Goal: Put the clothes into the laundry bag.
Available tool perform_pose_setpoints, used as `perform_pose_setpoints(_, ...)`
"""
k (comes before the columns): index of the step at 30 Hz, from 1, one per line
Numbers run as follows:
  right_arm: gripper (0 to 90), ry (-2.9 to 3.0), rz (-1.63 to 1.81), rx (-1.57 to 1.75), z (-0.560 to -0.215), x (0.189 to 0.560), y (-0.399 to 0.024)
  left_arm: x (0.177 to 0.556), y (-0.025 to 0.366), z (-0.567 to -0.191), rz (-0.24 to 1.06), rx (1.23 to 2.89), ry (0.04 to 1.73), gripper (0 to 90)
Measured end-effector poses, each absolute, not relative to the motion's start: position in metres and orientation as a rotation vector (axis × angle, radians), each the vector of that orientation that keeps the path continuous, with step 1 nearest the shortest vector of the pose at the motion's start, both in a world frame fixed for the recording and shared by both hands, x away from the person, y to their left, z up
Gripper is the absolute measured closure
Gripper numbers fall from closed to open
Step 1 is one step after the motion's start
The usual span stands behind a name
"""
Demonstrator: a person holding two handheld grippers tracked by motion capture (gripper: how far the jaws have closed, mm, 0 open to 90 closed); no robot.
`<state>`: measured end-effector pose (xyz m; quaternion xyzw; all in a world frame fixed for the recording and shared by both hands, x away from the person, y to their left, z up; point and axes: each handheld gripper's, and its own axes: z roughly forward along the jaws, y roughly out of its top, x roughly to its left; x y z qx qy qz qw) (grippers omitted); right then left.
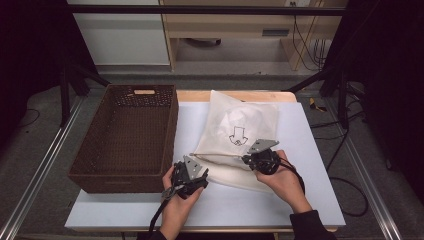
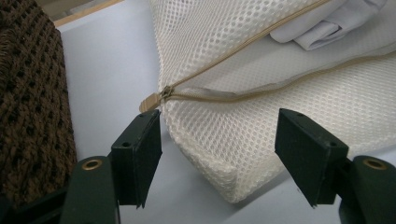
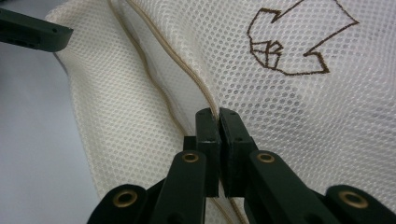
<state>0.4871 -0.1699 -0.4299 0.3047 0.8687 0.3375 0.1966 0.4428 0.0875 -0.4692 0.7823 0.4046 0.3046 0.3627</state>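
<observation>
A white mesh laundry bag point(image 1: 240, 131) lies at the centre of the high view on a pale table point(image 1: 310, 200), its far corner reaching past the table's wooden back edge. A brown arrow-shaped mark point(image 1: 238, 135) sits on its upper face. To its left stands a dark brown wicker basket point(image 1: 127, 137), whose inside is too dark to make out.

The person's right hand point(image 1: 285, 180) holds the right gripper point(image 1: 248, 159) at the bag's near edge. In the right gripper view its jaws are pressed together on the mesh right along the beige zipper point(image 3: 187, 74); the fabric caught between them is hidden by the jaws themselves.

The left hand point(image 1: 177, 200) holds the left gripper point(image 1: 205, 172) just beside the bag's lower left corner. In the left gripper view its jaws stand spread, one on each side of that corner, touching nothing I can see. The zipper pull point(image 2: 150, 101) lies just above the left-hand jaw. The zipper is partly open, and something white and folded point(image 2: 322, 28) shows through the gap at the upper right, cut off by the frame edge; what it is I cannot tell.
</observation>
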Motion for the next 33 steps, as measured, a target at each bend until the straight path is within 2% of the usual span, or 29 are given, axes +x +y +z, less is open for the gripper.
perform_pose_setpoints(5, 87.8, 2.419, 0.955, 0.873, -0.428, 0.487, -0.176, 0.447, 0.086, -0.474, 0.78, 2.012, 1.076, 37.0)
perform_pose_setpoints(8, 87.8, 2.423, 0.955, 0.859, -0.429, 0.488, -0.175, 0.449, 0.085, -0.476, 0.759, 2.025, 1.073, 51.0)
perform_pose_setpoints(9, 87.8, 2.426, 0.948, 0.858, -0.429, 0.487, -0.175, 0.449, 0.085, -0.476, 0.752, 2.019, 1.077, 58.6)
perform_pose_setpoints(12, 87.8, 2.428, 0.946, 0.859, -0.429, 0.487, -0.175, 0.448, 0.087, -0.474, 0.715, 2.023, 1.077, 74.3)
perform_pose_setpoints(15, 87.7, 2.434, 0.944, 0.856, -0.43, 0.487, -0.175, 0.443, 0.087, -0.471, 0.686, 2.043, 1.048, 83.6)
perform_pose_setpoints(17, 87.7, 2.437, 0.935, 0.853, -0.431, 0.487, -0.176, 0.442, 0.087, -0.469, 0.693, 2.057, 1.029, 85.2)
perform_pose_setpoints(20, 87.7, 2.436, 0.941, 0.855, -0.432, 0.487, -0.176, 0.441, 0.088, -0.468, 0.73, 2.063, 1.027, 84.7)
perform_pose_setpoints(21, 87.7, 2.433, 0.946, 0.858, -0.432, 0.487, -0.176, 0.442, 0.088, -0.469, 0.748, 2.052, 1.034, 81.8)
perform_pose_setpoints(24, 87.7, 2.437, 0.936, 0.855, -0.431, 0.486, -0.176, 0.443, 0.087, -0.473, 0.818, 2.043, 1.051, 52.7)
perform_pose_setpoints(26, 87.7, 2.438, 0.939, 0.859, -0.431, 0.486, -0.176, 0.445, 0.085, -0.475, 0.817, 2.035, 1.076, 40.2)
perform_pose_setpoints(27, 87.7, 2.436, 0.944, 0.856, -0.431, 0.486, -0.176, 0.446, 0.084, -0.477, 0.81, 2.049, 1.082, 37.3)
perform_pose_setpoints(31, 87.7, 2.438, 0.938, 0.851, -0.429, 0.486, -0.178, 0.456, 0.079, -0.484, 0.724, 2.076, 1.119, 39.0)
perform_pose_setpoints(33, 87.7, 2.434, 0.943, 0.852, -0.428, 0.485, -0.178, 0.459, 0.078, -0.485, 0.691, 2.068, 1.13, 49.1)
